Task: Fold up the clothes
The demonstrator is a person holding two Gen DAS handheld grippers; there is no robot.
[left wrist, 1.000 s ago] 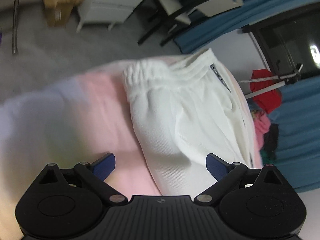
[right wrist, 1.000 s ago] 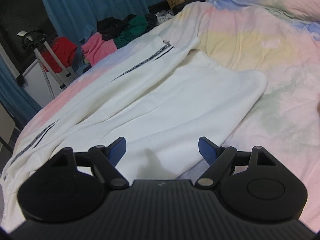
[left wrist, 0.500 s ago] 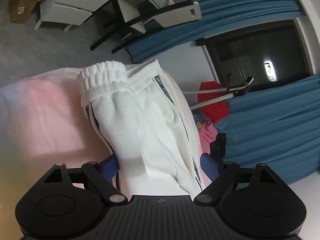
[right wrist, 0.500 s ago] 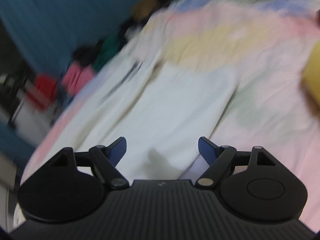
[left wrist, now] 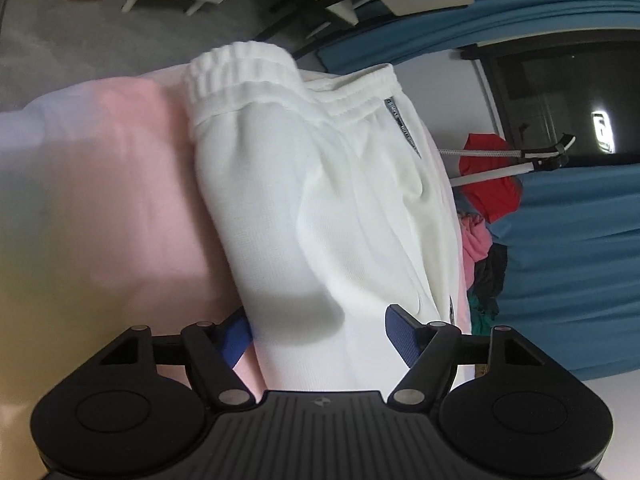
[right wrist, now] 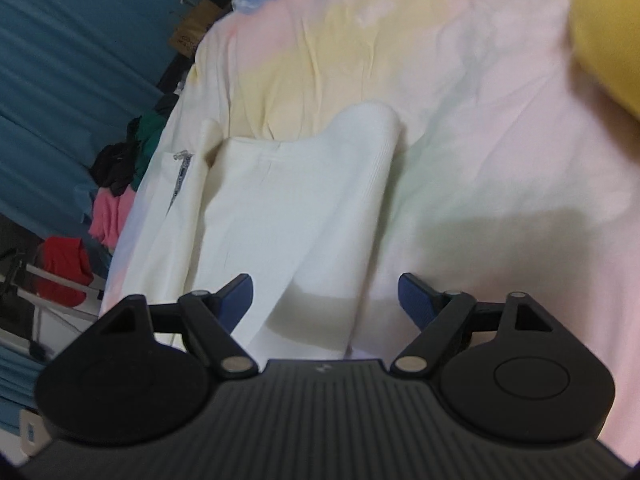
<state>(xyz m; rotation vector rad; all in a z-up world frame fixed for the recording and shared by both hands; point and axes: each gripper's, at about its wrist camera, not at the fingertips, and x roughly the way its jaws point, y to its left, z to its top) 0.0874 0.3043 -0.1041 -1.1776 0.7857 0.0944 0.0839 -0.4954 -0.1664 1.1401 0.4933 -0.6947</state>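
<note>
White knit trousers with an elastic waistband, soft and limp, are spread on the pastel bedsheet ahead of both spread grippers; edge pinching is judged best.

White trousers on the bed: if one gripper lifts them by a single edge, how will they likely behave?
The white trousers would probably drape and sag: they already lie in soft folds on the bedsheet. The thick gathered waistband likely hangs heavier. The ribbed-looking knit seems grippy rather than slippery for the open left gripper.
</note>
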